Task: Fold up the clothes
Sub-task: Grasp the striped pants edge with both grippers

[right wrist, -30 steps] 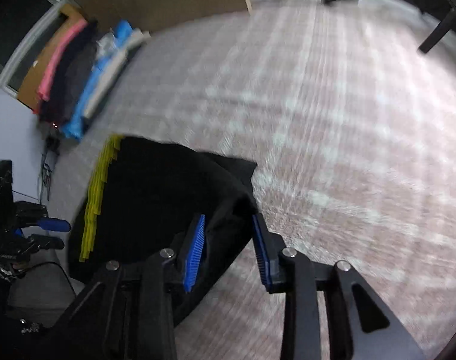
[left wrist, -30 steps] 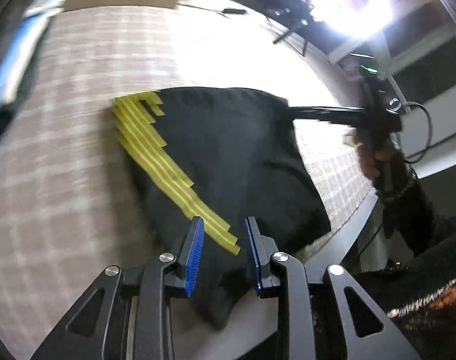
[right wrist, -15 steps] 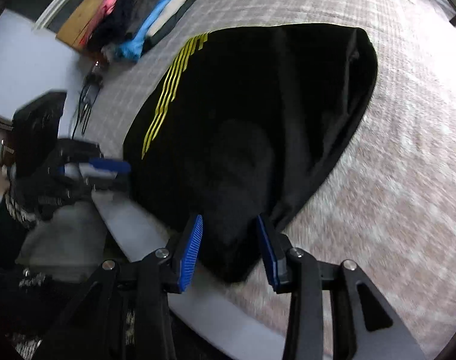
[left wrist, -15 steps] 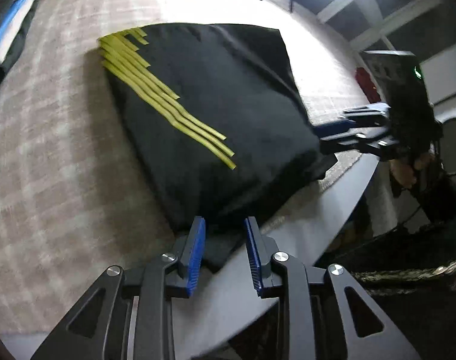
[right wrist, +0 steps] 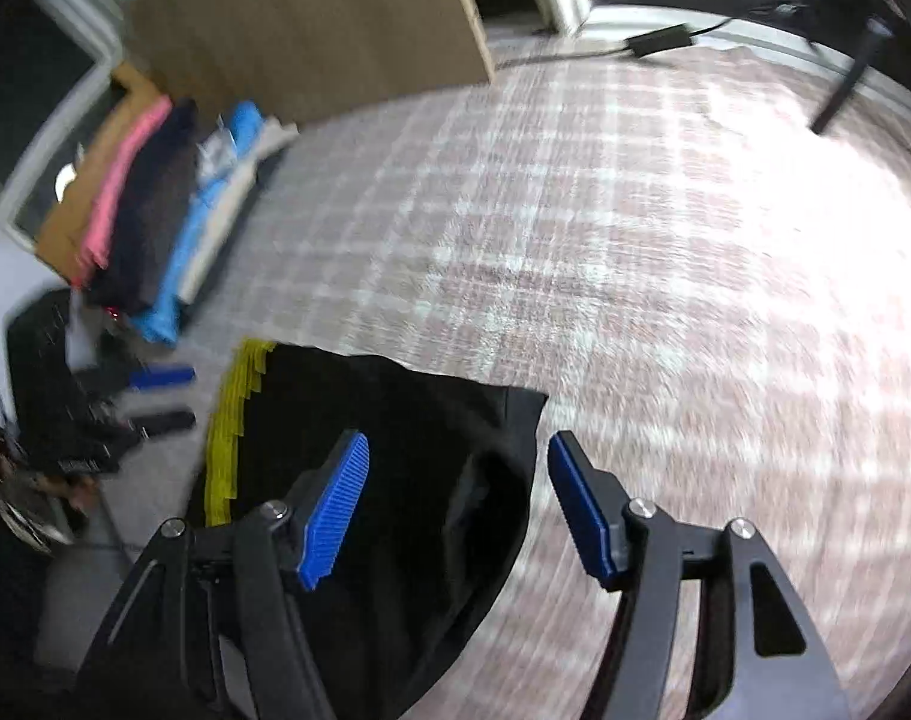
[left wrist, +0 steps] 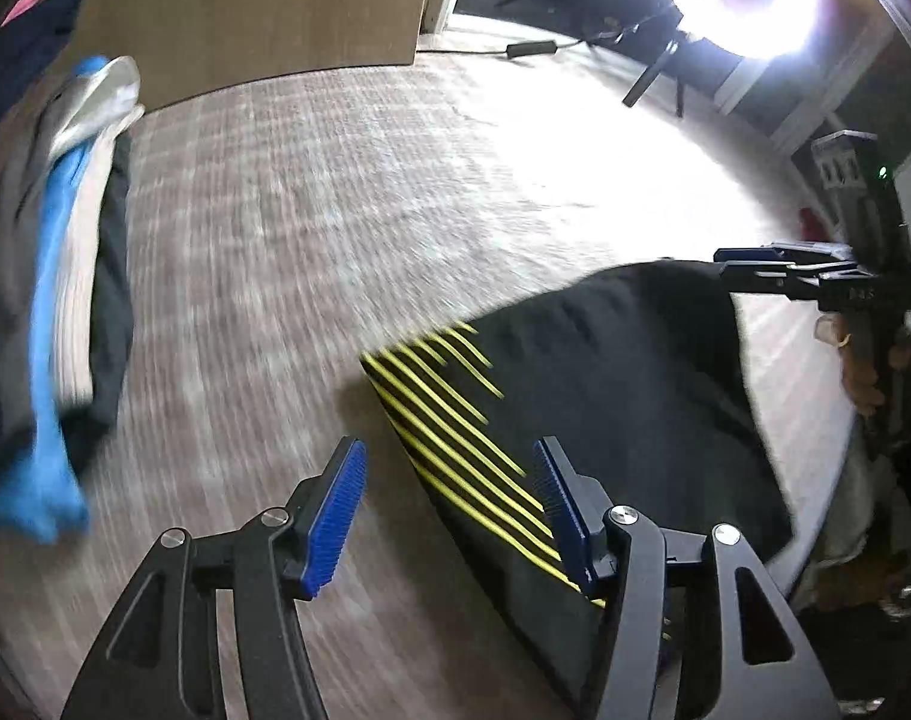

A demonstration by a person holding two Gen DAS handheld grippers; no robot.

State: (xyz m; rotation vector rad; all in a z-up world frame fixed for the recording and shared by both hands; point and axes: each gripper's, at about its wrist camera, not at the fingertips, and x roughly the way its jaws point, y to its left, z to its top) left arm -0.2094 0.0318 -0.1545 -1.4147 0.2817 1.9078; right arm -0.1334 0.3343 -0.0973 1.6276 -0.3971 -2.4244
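Both grippers, left [left wrist: 449,510] and right [right wrist: 455,504], hang spread wide, gripping nothing, above the folded black garment [left wrist: 605,396] on the near checked cloth [right wrist: 635,240]; stacked clothes [right wrist: 155,222] lie far left.

A black garment [left wrist: 623,396] lies folded at the near edge of the checked-cloth bench [left wrist: 335,228], a band of thin yellow stripes [left wrist: 455,420] running slantwise along its left side. Its top layer looks rumpled and slightly humped. Off to the far left sits a stack of folded clothes [right wrist: 155,222], pink, dark, blue and cream.
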